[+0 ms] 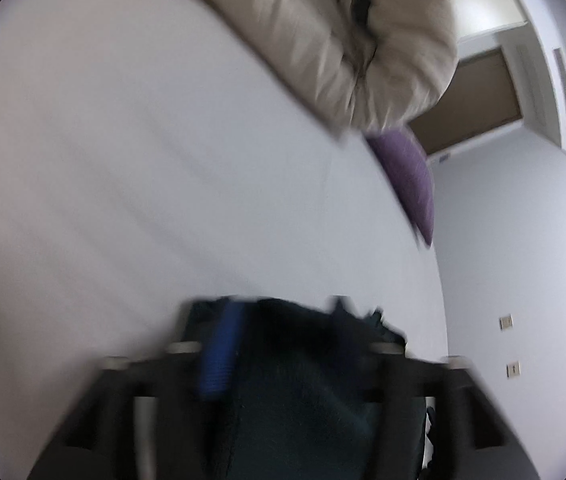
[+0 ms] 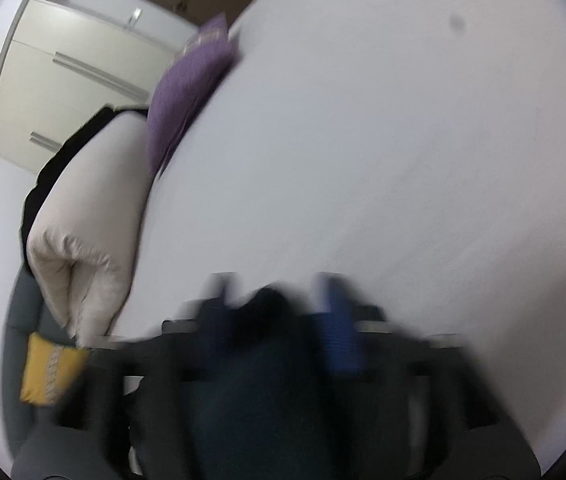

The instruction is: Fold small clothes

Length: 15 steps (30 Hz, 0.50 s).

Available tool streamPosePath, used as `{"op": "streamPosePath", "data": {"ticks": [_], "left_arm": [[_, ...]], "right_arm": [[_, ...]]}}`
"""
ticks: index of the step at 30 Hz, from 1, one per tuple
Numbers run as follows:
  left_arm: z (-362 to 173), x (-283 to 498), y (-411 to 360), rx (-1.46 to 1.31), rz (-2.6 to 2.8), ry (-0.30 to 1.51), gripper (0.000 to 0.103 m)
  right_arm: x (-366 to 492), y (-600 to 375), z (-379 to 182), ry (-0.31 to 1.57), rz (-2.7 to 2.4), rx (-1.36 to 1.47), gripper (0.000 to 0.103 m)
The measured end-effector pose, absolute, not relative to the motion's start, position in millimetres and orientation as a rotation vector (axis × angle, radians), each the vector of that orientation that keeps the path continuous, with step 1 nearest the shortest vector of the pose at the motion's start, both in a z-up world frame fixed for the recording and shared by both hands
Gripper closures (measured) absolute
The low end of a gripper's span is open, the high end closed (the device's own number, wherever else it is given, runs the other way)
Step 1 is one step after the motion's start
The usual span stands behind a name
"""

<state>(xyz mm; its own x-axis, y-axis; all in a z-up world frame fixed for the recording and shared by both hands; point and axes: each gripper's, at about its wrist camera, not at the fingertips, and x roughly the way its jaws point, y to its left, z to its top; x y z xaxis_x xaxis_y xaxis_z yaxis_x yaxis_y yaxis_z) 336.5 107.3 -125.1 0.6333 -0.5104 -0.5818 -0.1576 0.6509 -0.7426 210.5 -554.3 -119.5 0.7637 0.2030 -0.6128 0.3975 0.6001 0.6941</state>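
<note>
Garment (image 1: pixel 295 380), dark, hangs bunched between fingers of left gripper (image 1: pixel 287 344) and right gripper (image 2: pixel 279 316), both pinching it, lifted over white bed (image 1: pixel 143 160). Judged step: carry cloth out, spread flat. Do well: keep both pinches firm, pull grippers apart until edge goes taut, lower onto bare sheet away from duvet (image 1: pixel 343 40) (views blurred, so detail is uncertain). Count: one garment, two grippers, one duvet, one purple pillow (image 2: pixel 187 92), one yellow cushion (image 2: pixel 49 370).
</note>
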Motion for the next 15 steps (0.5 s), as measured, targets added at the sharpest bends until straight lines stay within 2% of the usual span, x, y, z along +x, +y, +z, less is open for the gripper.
{"op": "streamPosePath", "data": {"ticks": [2,6,10,13,15], "left_arm": [[-111,330,111,-0.838,-0.219,0.848,0.034],[-96,308,91,-0.65,-0.242,0.877,0.034],[-102,280,70,-0.494,-0.23,0.92,0.034],[-114,269,63,-0.441,-0.228,0.961,0.036],[-120,266,63,-0.431,-0.219,0.976,0.044]], "right_arm": [[203,-557,-108,0.684,-0.144,0.905,0.032],[193,-535,-90,0.754,-0.118,0.717,0.032],[175,-493,-83,0.821,-0.072,0.48,0.037],[162,-470,-92,0.867,-0.063,0.373,0.04],[161,-465,-104,0.917,-0.06,0.359,0.045]]}}
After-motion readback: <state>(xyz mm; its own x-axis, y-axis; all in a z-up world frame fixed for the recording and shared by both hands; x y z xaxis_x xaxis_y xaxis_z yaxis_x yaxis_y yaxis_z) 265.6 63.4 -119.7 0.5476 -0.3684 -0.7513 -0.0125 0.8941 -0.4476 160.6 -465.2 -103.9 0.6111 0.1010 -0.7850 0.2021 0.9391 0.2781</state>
